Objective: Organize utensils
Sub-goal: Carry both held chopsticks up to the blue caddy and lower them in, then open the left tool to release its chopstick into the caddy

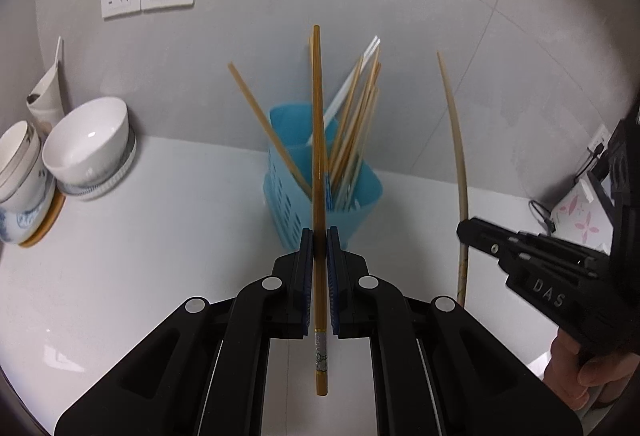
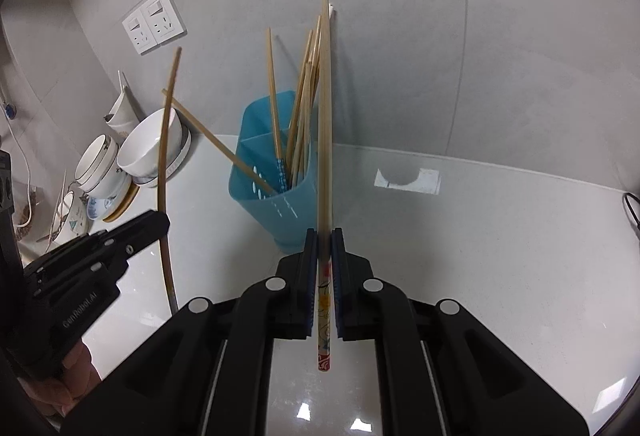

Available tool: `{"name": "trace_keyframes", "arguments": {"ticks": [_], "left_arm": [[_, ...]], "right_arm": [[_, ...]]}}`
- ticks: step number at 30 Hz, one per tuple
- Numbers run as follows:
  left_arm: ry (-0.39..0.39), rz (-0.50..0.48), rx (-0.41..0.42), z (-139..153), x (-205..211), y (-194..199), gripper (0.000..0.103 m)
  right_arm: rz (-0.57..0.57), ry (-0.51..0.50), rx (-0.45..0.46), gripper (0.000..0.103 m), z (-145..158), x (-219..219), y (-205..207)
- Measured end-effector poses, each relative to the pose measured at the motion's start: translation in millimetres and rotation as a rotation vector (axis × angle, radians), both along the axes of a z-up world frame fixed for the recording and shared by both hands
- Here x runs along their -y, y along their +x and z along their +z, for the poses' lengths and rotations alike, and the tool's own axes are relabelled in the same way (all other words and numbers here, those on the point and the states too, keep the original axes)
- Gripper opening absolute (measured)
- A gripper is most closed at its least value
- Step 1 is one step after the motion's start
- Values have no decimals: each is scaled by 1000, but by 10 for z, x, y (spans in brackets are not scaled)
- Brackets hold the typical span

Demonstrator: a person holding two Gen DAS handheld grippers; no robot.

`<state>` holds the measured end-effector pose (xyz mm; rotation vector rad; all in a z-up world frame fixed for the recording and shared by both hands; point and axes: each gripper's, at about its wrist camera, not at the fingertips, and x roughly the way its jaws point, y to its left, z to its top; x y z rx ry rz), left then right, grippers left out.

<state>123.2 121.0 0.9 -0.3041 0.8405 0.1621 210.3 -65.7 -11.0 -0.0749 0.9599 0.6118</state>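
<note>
Most chopsticks already in blue holder (image 1: 320, 191) near bench's back edge; left hand-held gripper (image 1: 320, 248) and right hand-held gripper (image 2: 325, 248) each clamped on one chopstick (image 1: 318, 155) (image 2: 325, 115), both upright, yet to drop in.

Ahead of me at twelve o'clock, the blue holder (image 1: 322, 191) bristles with chopsticks (image 1: 356, 123); bowls (image 1: 90, 145) crowd ten o'clock; bare worktop (image 2: 500, 256) opens at two.

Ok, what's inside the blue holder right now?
The blue holder has a bundle of wooden chopsticks standing in it, plus one leaning out left. An inner divider shows. The bottom is hidden by its walls.
</note>
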Motion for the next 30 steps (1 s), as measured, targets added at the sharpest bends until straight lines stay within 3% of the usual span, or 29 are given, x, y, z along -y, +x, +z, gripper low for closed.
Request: {"name": "trace_keyframes", "arguments": {"ticks": [12, 16, 24, 30], "left_arm": [[-7, -33, 224, 200, -143, 397, 6], [31, -38, 329, 224, -137, 493, 6], [68, -65, 396, 71, -71, 760, 6], [98, -76, 394, -161, -14, 894, 6]], "right_arm": [[-19, 56, 20, 6, 68, -59, 294], [-16, 53, 18, 6, 49, -85, 361], [-24, 61, -9, 6, -73, -85, 462], [-32, 57, -28, 6, -170, -64, 527]]}}
